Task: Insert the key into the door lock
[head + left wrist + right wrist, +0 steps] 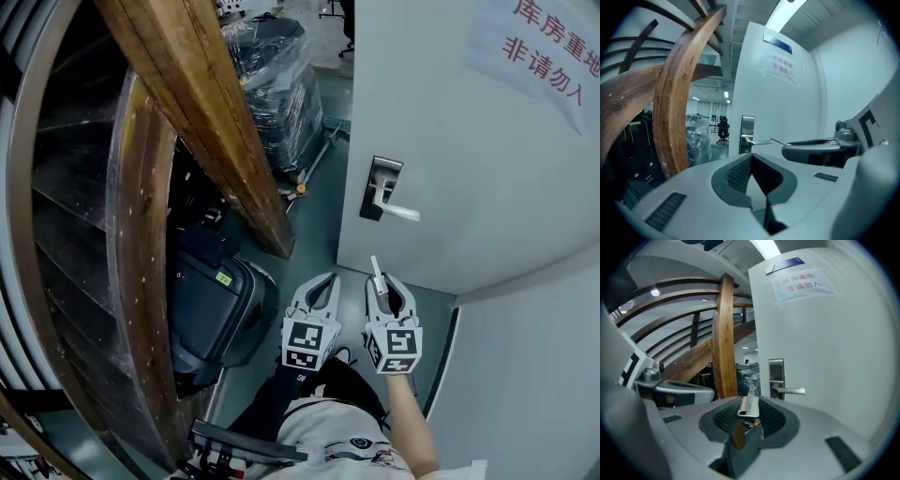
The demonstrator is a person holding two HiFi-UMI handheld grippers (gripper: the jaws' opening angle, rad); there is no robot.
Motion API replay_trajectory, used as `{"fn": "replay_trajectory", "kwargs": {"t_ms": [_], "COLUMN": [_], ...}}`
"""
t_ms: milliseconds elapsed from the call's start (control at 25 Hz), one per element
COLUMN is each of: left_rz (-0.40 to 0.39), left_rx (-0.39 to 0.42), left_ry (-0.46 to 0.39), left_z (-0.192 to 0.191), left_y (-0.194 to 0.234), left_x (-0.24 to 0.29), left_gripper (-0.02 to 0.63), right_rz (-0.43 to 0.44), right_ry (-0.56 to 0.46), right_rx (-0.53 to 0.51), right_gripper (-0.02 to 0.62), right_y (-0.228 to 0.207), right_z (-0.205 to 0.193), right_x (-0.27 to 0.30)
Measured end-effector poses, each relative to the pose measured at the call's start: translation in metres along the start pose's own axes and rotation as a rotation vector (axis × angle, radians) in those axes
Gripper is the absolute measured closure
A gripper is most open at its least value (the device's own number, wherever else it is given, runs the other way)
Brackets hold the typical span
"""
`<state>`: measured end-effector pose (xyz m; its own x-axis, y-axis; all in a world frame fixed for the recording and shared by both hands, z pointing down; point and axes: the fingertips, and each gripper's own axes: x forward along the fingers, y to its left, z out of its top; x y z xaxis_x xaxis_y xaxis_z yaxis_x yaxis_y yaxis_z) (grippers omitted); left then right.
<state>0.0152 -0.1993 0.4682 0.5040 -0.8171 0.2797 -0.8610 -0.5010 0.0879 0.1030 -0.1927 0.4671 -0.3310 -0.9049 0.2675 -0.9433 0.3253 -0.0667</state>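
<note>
The white door (469,141) stands at the right, with a steel lock plate (382,187) and lever handle (398,212) near its left edge. My right gripper (384,281) is shut on a silver key (376,272), whose blade points towards the door, well short of the lock. In the right gripper view the key (749,404) lies between the pads, with the lock plate (776,376) ahead and slightly right. My left gripper (326,279) hangs just left of the right one, shut with nothing in it. In the left gripper view its dark pads (740,171) meet, and the lock plate (747,133) stands beyond.
A curved wooden stair beam (202,112) crosses the left side. Below it sits a black case (211,314). A plastic-wrapped pallet (272,84) stands behind the open door edge. A paper sign (553,47) with red print hangs on the door. A light wall (534,375) closes the right.
</note>
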Motion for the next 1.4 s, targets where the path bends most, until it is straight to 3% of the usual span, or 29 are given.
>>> {"fn": "replay_trajectory", "kwargs": {"t_ms": [400, 760, 1400], "left_rz": [-0.077, -0.064, -0.063], "left_rx": [0.029, 0.014, 0.004], "left_ry": [0.013, -0.005, -0.019], "left_z": [-0.035, -0.079, -0.092], "left_y": [0.035, 0.07, 0.083], "left_x": [0.038, 0.052, 0.075], "left_gripper": [0.601, 0.601, 0.601], "right_rz": [-0.109, -0.178, -0.184], "right_ry": [0.039, 0.044, 0.061], "right_rx": [-0.003, -0.029, -0.057], "right_gripper": [0.477, 0.477, 0.477], "right_y": [-0.037, -0.079, -0.104], "right_z": [-0.047, -0.073, -0.084], "right_x": [0.091, 0.16, 0.2]}}
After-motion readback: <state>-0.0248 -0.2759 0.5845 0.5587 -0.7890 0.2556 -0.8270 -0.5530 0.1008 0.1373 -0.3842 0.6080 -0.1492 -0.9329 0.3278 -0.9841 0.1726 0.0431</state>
